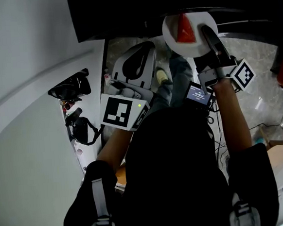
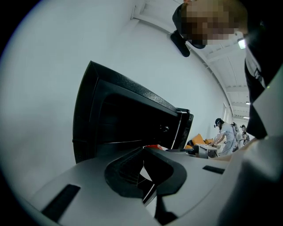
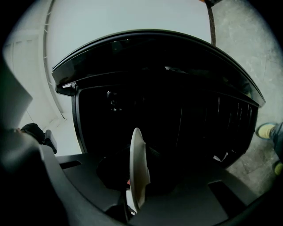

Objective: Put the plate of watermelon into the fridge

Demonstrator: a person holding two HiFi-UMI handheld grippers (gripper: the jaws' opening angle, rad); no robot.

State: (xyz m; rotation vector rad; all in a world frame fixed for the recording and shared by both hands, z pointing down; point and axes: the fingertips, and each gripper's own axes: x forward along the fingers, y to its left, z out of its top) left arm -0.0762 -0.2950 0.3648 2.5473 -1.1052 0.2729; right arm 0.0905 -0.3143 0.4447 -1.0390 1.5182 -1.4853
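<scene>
Item: plate [image 1: 200, 18] bearing a red watermelon wedge [image 1: 184, 29] | Place: held in the air at the front edge of the black fridge [image 1: 123, 9] | Right gripper [image 1: 207, 35]: I have it clamped on the plate's near rim, plate roughly level | Left gripper [image 1: 146, 48]: jaws together on nothing, lower left of the plate.

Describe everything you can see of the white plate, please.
The white plate is round, plain and smooth, perhaps ceramic or plastic. One red watermelon wedge lies on it. It hangs in the air, roughly level, pinched at its rim between the fingers of the right gripper, just in front of the dark fridge. In the right gripper view it shows edge-on as a thin pale sliver. Nothing else touches it.
</scene>
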